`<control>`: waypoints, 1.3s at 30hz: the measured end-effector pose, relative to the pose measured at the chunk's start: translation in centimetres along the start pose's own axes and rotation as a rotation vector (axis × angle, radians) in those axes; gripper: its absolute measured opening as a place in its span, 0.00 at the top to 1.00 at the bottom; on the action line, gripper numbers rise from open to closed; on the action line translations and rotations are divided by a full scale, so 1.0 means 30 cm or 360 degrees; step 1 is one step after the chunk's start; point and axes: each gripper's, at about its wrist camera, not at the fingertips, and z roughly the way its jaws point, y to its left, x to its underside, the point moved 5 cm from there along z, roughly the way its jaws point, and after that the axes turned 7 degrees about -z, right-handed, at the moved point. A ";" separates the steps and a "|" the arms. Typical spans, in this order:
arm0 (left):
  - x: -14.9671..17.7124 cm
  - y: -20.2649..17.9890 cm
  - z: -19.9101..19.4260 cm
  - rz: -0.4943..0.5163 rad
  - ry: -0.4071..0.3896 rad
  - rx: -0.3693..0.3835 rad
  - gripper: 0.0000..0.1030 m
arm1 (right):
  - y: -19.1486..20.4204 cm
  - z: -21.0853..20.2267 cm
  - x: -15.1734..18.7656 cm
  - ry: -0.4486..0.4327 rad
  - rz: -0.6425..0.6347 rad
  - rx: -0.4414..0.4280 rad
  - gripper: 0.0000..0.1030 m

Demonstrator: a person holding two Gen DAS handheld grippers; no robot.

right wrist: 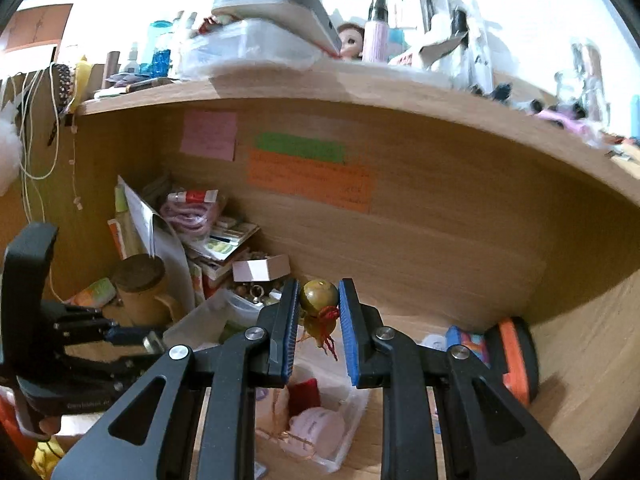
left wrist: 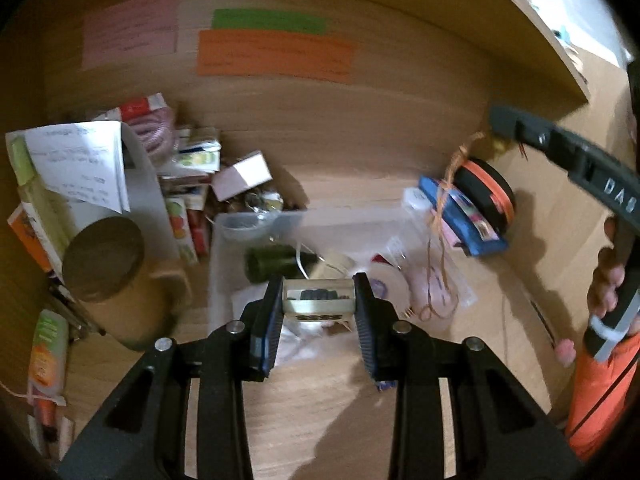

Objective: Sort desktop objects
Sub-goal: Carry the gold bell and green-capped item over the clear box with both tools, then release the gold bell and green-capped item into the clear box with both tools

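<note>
A small clear rectangular box (left wrist: 318, 300) is clamped by the left gripper (left wrist: 318, 307) above the clear plastic bin (left wrist: 224, 256); a small olive-brown gourd (right wrist: 318, 302) is pinched by the right gripper (right wrist: 319, 312) above it.

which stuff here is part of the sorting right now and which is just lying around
In the job:
- left gripper, shut on a small clear rectangular box
- right gripper, shut on an olive-green gourd charm with red cord
- clear plastic bin

Lying about:
- cork-lidded brown mug
- black-and-orange round case
- pink, green and orange paper notes
</note>
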 end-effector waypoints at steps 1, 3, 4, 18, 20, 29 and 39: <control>-0.009 0.006 0.002 -0.0010 -0.0001 0.0005 0.68 | -0.006 0.013 0.000 0.0006 0.0016 0.0032 0.83; -0.027 0.016 0.010 -0.0023 -0.0005 0.0002 0.68 | -0.012 0.031 -0.007 0.0010 0.0013 0.0049 0.83; -0.041 0.020 0.016 -0.0024 -0.0007 -0.0002 0.68 | -0.019 0.040 -0.014 0.0013 0.0019 0.0050 0.83; -0.125 0.027 0.094 -0.0012 0.0035 -0.0005 0.68 | -0.107 0.177 0.045 0.0123 0.0187 -0.0058 0.83; -0.113 0.042 0.137 -0.0027 0.0092 -0.0012 0.68 | -0.107 0.213 0.099 0.0181 0.0206 -0.0093 0.83; -0.069 0.119 0.233 -0.0086 0.0277 -0.0035 0.68 | -0.059 0.387 0.293 0.0415 0.0191 -0.0191 0.83; -0.043 0.161 0.204 -0.0036 0.0321 -0.0072 0.68 | -0.007 0.447 0.358 0.0492 0.0143 -0.0204 0.82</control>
